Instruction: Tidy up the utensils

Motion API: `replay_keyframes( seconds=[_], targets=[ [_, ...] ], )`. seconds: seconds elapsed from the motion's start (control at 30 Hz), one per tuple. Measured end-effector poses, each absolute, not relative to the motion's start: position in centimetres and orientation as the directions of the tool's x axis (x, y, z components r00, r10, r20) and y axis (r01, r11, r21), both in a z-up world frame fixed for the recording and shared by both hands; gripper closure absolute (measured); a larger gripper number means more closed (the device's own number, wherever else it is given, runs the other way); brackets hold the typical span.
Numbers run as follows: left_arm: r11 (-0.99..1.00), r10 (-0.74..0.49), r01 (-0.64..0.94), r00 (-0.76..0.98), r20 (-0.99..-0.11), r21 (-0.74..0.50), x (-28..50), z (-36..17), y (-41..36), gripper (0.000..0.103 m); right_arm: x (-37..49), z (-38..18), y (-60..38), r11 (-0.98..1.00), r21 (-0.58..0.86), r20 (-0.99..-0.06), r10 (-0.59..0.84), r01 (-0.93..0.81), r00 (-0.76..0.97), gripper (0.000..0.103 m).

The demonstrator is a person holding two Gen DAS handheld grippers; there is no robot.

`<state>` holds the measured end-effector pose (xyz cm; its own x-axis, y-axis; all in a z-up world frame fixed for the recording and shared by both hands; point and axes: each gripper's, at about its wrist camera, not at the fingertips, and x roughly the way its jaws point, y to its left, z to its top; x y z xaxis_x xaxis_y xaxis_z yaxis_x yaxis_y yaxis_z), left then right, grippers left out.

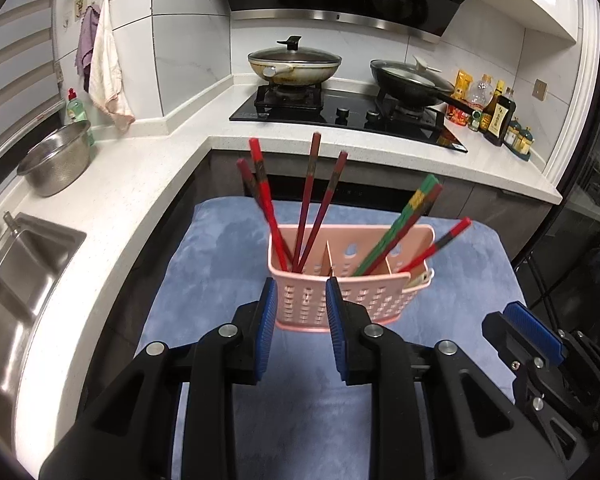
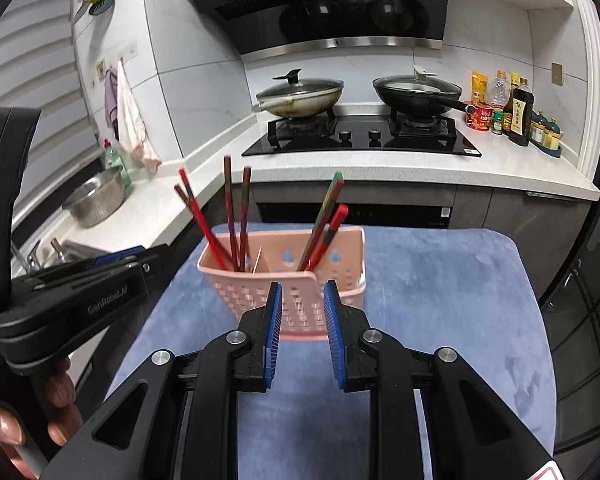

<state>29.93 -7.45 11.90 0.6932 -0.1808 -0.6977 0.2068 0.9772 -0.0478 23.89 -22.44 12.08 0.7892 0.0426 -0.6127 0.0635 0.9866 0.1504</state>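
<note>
Chopsticks all stand in pink holder on blue mat. Left gripper and right gripper narrowly parted, empty. We should back off straight, avoid knocking holder.

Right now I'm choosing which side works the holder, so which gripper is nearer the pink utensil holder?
Hard to call. The left gripper sits before the pink utensil holder toward its left end, the right gripper before its right half; both empty, neither touching.

A pale pink perforated utensil holder holds red-and-black chopsticks and a green-yellow-red pair, on a blue mat, near blue-padded black grippers.
</note>
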Motion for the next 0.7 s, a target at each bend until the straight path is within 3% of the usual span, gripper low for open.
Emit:
replay_keyframes(
  seconds=[0.1, 0.2, 0.47, 0.6, 0.7],
  targets=[
    [0.98, -0.162, 0.199, 0.697, -0.698, -0.03, 28.9, 11.8, -7.3, 0.077, 22.7, 11.9, -22.3, 0.985, 0.159, -0.626, 0.046, 0.07, 0.778, 0.078],
    [0.982, -0.151, 0.19, 0.701, -0.697, -0.021, 27.7, 11.6, -7.1, 0.068, 21.5, 11.9, -22.1, 0.987, 0.139, -0.63, 0.027, 0.079, 0.776, 0.073],
    [0.982, -0.127, 0.188, 0.694, -0.708, 0.008, 25.3, 11.0, -7.0, 0.067, 19.0, 11.3, -22.0, 0.988, 0.122, -0.658, 0.006, 0.099, 0.753, 0.072],
    [0.983, -0.116, 0.181, 0.698, -0.707, 0.017, 24.2, 10.8, -7.0, 0.056, 17.8, 11.0, -21.7, 0.99, 0.104, -0.662, -0.004, 0.098, 0.749, 0.067],
    [0.983, -0.106, 0.183, 0.698, -0.709, 0.033, 23.5, 10.6, -7.1, 0.055, 17.1, 10.9, -21.7, 0.991, 0.092, -0.663, -0.013, 0.099, 0.749, 0.067]
  ],
)
